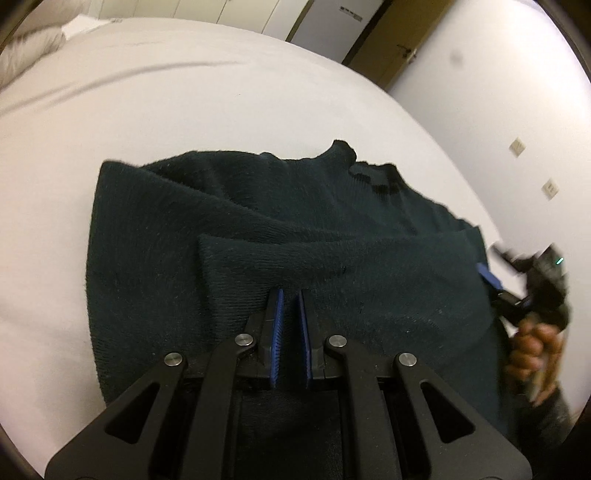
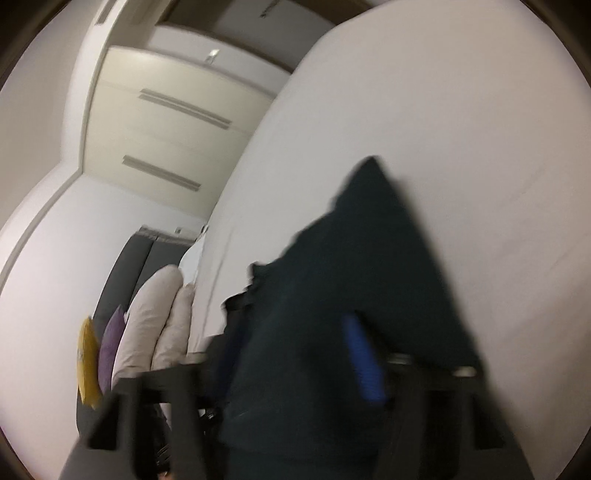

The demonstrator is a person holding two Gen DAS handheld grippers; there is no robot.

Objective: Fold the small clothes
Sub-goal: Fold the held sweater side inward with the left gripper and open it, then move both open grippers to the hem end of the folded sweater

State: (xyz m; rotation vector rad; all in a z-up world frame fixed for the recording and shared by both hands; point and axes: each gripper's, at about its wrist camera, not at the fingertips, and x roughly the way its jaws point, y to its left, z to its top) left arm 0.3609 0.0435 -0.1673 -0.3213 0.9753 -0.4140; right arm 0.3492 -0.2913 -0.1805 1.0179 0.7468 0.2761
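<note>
Left wrist view: dark knit garment lying partly folded on a white bed

Left wrist view is showing the left gripper (image 1: 290, 295) hovering low over a dark green knitted sweater (image 1: 258, 229), which is lying on the white bed (image 1: 184, 92). Its two blue-padded fingers (image 1: 277, 317) are sitting close together with a narrow gap between them; their tips are meeting the edge of a folded-over flap of the sweater, but whether any cloth is pinched between them I cannot tell. The sweater's ribbed collar (image 1: 369, 173) is pointing toward the far side of the bed, and one layer is lying doubled over the body of the garment, its fold running across just beyond the fingertips.

At the sweater's right edge, the right gripper (image 1: 496, 286) is showing as a blurred black frame with a blue pad against the cloth, held by a bare hand (image 1: 532, 347). A small green light is glowing on it.

Right wrist view is heavily blurred. In it the sweater (image 2: 351, 277) is rising in a peak in front of the camera, and a blue pad (image 2: 364, 362) of the right gripper is pressing against the dark cloth, with fabric filling the space between the fingers, so the jaws are closing on the sweater.

Beyond the bed, a white door or cabinet is carrying a small label (image 1: 349, 13), too small to read. White pillows (image 2: 159, 317) are leaning beside the bed, with a purple cushion (image 2: 112, 343) and a yellow cushion (image 2: 88, 362) next to them.
</note>
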